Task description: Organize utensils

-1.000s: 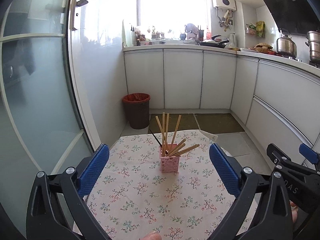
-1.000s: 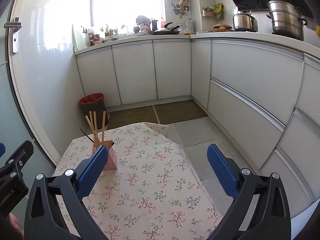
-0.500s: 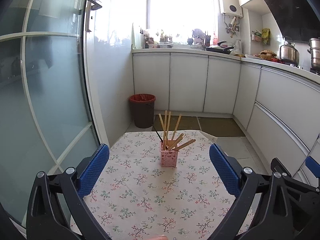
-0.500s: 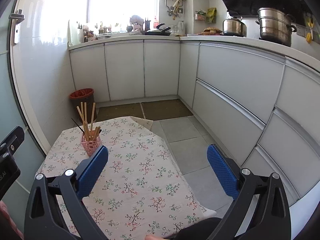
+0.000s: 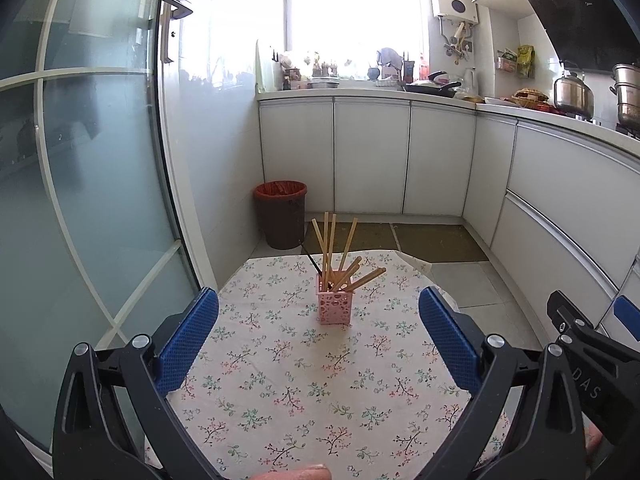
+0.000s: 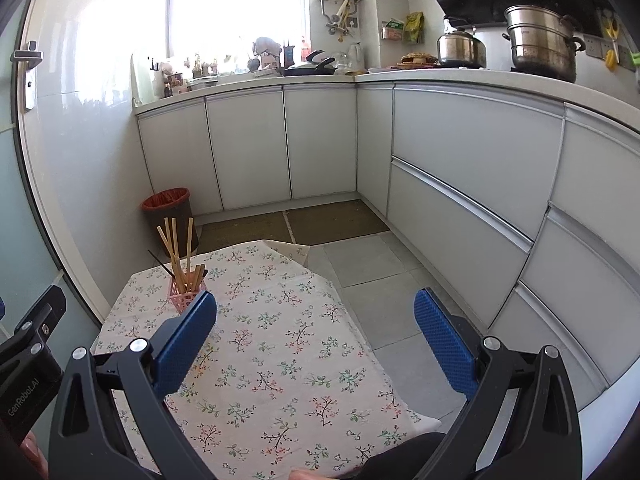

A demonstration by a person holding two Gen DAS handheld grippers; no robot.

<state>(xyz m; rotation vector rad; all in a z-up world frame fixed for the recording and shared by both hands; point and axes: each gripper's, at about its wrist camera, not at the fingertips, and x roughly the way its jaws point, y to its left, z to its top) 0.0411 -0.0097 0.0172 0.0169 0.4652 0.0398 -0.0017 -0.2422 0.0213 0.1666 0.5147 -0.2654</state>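
Observation:
A pink perforated holder (image 5: 335, 308) stands on the far part of the floral-cloth table (image 5: 280, 392). Several wooden chopsticks (image 5: 330, 246) and one thin dark stick stand or lean in it. It also shows in the right wrist view (image 6: 183, 298), partly behind my right gripper's left finger. My left gripper (image 5: 318, 338) is open and empty, held above the near part of the table and facing the holder. My right gripper (image 6: 316, 338) is open and empty, to the right of the holder. Its black body shows at the right edge of the left wrist view (image 5: 592, 356).
A brown bin with a red liner (image 5: 281, 214) stands on the floor beyond the table. A frosted glass door (image 5: 80, 184) runs along the left. White cabinets (image 6: 460, 184) line the back and right, with pots (image 6: 540, 44) on the counter. Tiled floor (image 6: 376, 276) lies right of the table.
Both grippers have drawn back and risen from the table, so the holder looks smaller and farther away. Both stay open and empty. The holder and chopsticks have not moved.

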